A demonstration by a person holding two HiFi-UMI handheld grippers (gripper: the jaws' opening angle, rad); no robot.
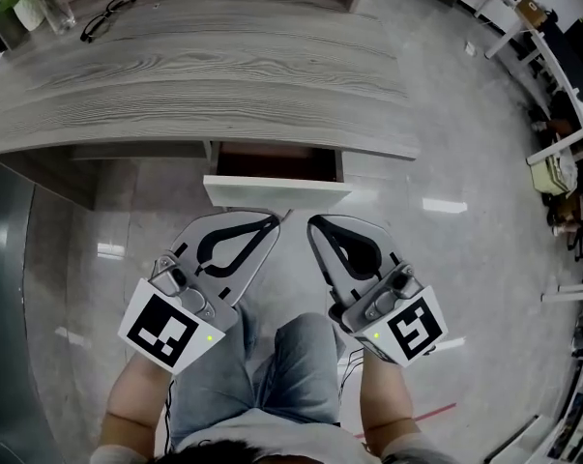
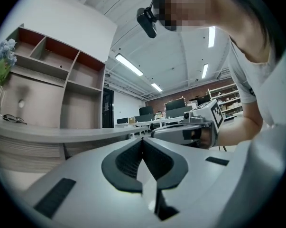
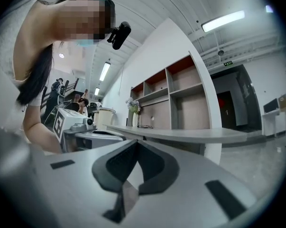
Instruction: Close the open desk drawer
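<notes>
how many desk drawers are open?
1. The drawer sits under the front edge of the desk, right of centre, pulled partly out. Closed drawers may be hidden beneath the top.

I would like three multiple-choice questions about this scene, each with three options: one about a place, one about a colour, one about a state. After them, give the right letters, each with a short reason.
1. Where do the glasses lie?
A. On a chair.
B. On the desk top, near the vase.
C. On a shelf.

2. What colour is the drawer front?
A. White.
B. Black.
C. Green.

3. In what state is the drawer?
A. Pushed fully in.
B. Taken out entirely.
C. Pulled out from under the desk top.

Answers:
1 B: the head view shows them at the far left of the grey wood top, beside the vase.
2 A: the panel shows white below the grey top.
3 C: its reddish-brown inside shows behind the front.
</notes>
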